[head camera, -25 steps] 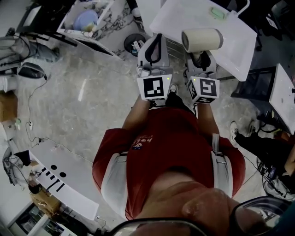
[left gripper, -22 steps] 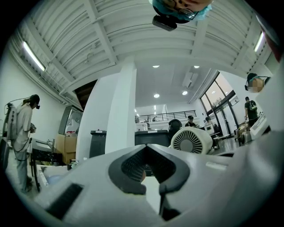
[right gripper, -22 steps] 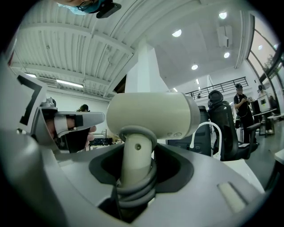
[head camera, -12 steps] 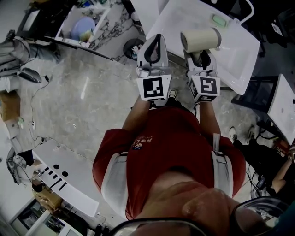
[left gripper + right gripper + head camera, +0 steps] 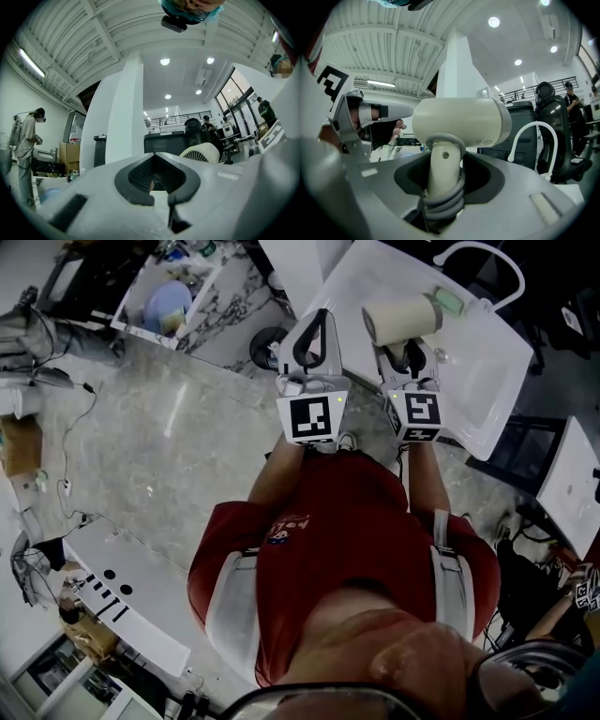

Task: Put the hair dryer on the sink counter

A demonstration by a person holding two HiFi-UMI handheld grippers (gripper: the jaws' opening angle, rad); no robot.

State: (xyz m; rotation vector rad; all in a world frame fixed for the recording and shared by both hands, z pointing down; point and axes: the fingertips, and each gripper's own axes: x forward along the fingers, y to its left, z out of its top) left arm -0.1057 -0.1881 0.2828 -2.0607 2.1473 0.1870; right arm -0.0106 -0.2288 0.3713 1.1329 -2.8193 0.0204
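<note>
Hair dryer (image 5: 401, 317) stands handle-down in the level right hand-held gripper (image 5: 410, 354).

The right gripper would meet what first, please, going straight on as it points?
Likely nothing near: the right gripper, shut on the hair dryer, points over the sink; the faucet stands rightward.

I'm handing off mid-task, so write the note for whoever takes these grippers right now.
Left gripper: shut, empty.
Right gripper: shut on the hair dryer, gripping its handle.
Sink counter: just ahead. In the head view the hair dryer looks to hang over it, not yet resting on it.
Done: hair dryer picked up and carried to the counter.
Left: lower it onto the counter, open the right jaws, pull back.
</note>
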